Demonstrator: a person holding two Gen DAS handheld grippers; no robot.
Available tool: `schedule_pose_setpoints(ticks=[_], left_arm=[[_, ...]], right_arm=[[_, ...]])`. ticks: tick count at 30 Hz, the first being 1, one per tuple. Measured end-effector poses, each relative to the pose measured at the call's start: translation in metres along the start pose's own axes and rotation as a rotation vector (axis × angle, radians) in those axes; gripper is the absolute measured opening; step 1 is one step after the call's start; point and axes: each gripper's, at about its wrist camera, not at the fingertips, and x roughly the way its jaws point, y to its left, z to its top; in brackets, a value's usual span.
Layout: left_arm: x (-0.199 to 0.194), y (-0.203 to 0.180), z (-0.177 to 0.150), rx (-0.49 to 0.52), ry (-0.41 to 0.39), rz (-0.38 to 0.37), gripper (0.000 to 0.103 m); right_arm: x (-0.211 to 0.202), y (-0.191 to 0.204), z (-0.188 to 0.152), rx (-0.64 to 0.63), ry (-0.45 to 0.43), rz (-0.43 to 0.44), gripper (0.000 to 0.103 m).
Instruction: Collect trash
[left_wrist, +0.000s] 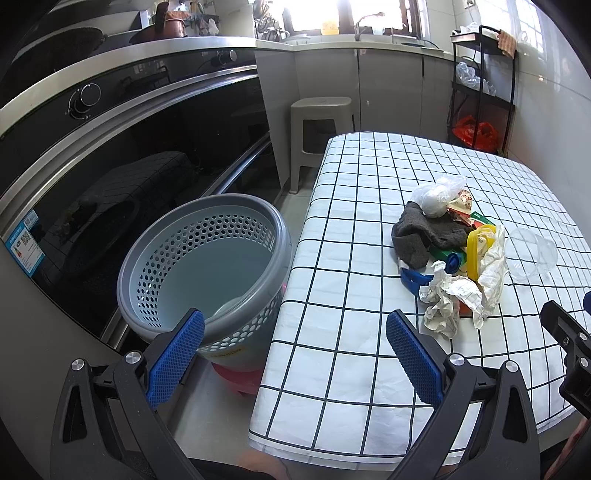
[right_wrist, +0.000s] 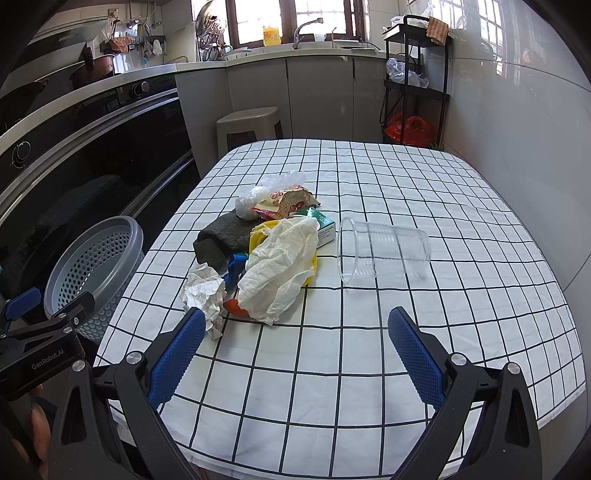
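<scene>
Trash pile (right_wrist: 266, 254) beside clear cup (right_wrist: 384, 251), basket (left_wrist: 203, 266) alongside; both jaws open, empty.

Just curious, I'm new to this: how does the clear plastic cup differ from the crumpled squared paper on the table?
The clear plastic cup is see-through and keeps its shape; the crumpled squared paper is opaque and wadded. The cup lies apart from the pile; the paper is at its edge. Both lie on the checked tablecloth.

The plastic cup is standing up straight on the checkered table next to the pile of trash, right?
Not quite. The plastic cup is lying on its side, not standing up, with its open mouth facing the pile of trash. The right wrist view shows this best. The rest is right: it is on the checkered table next to the pile.
</scene>
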Motion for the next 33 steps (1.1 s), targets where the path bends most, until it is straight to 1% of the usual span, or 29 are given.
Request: schedule_pose_setpoints(ticks=[24,33], left_arm=[[0.0011,-0.0008,-0.0018,0.0,0.005,-0.004,0.097],[0.0024,-0.001,-0.0029,0.0,0.011,-0.008,0.097]], right_arm=[[0.0013,0.0013,0.0002,0.0,0.002,0.005,0.095],[-0.0006,-0.0037,-0.0011,0.008,-0.006,0.021,0.095]])
